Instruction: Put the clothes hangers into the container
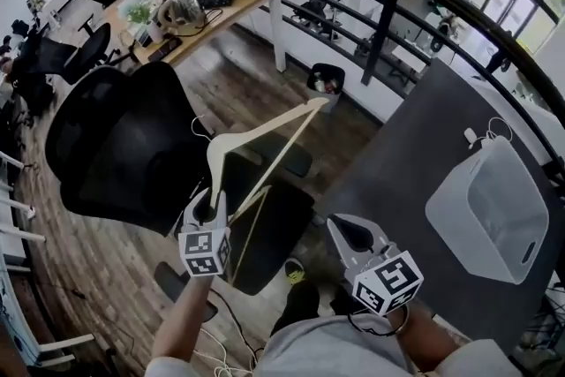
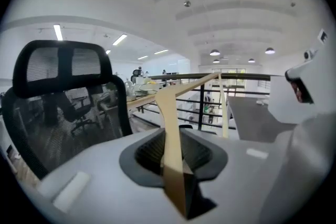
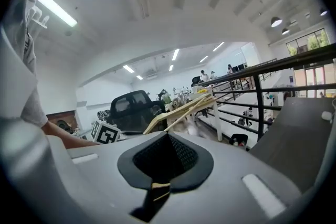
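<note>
Your left gripper (image 1: 210,206) has its jaws clamped on one arm end of the wooden hanger (image 1: 265,132), which is in the air before the black chair (image 1: 124,146). Its long axis slants up and right, with the hook at upper left. Your right gripper (image 1: 353,236) hovers beside it with its jaws closed together. At far right the translucent container (image 1: 481,168) sits on the dark counter (image 1: 415,154), showing only its bare floor.

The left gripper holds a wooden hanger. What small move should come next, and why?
Probably carry the left gripper rightward, toward the white container: its jaws clamp the wooden hanger, which is near the black chair, while the container sits open on the dark table.
</note>
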{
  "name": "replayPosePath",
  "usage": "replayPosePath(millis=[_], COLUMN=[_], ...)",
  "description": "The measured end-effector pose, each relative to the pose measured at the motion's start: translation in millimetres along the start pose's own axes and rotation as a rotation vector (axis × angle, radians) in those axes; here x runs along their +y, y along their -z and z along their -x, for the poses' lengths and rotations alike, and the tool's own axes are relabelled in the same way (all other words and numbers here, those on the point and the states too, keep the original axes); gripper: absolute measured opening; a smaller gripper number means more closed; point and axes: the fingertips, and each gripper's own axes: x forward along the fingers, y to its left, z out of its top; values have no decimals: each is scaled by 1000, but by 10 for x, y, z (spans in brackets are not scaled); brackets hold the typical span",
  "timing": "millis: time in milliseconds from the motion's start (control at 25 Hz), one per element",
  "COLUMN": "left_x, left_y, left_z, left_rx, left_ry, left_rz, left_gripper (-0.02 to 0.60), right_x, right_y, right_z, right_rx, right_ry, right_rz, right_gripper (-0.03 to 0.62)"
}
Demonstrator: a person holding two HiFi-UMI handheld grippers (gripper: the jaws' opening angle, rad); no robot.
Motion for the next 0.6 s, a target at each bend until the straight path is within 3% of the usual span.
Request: replayPosePath(millis=[280, 600], left_x=[-1193, -3111], left_y=[-802, -1413], left_z=[-163, -144], left_rx=[-113, -175], left_ry=[212, 514], left_rz=[-134, -276], left_gripper=[89, 89], right_x=[-548, -1231], right_y=[-338, -397], right_z=[814, 2233], right_rx=[-88, -199], right_ry=[133, 361], right_rz=[-3, -45], right_gripper=[0, 0])
